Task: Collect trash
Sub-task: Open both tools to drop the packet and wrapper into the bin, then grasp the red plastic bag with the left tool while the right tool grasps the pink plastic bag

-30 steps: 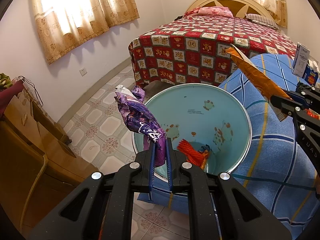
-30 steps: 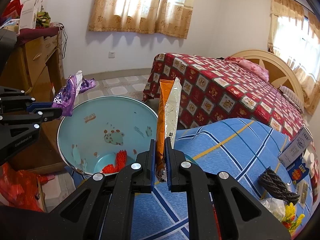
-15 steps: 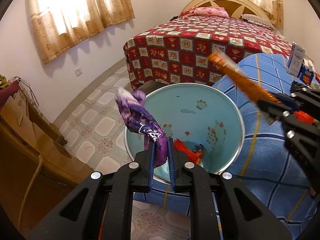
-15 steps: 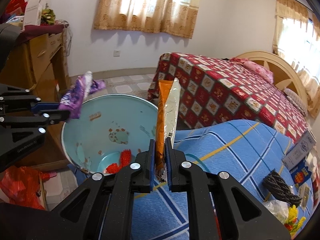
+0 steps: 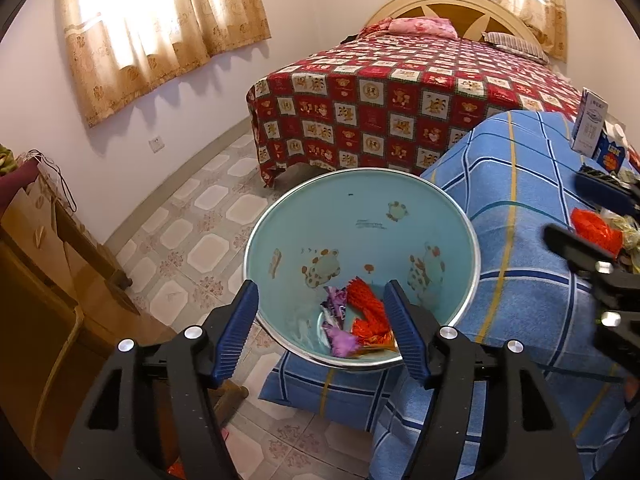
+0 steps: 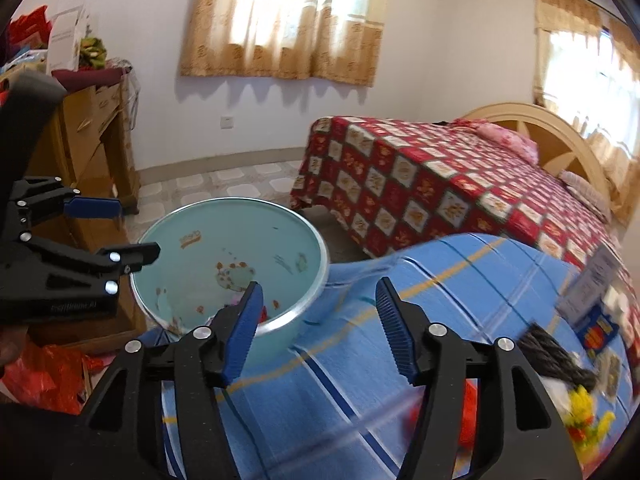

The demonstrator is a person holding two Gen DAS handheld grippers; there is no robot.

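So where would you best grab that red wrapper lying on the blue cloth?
Probably by the raised, crumpled edge of the red wrapper that faces the basin, coming down from above. It lies loose on the blue cloth, and its bunched folds stand up enough to pinch. Small clutter crowds its other side, so that approach looks tighter.

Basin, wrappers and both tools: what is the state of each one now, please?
Basin: upright, holding trash.
Purple wrapper: lying inside the basin.
Orange wrappers: lying inside the basin.
Left tool: opening, nothing between its fingers.
Right tool: opening, nothing between its fingers.
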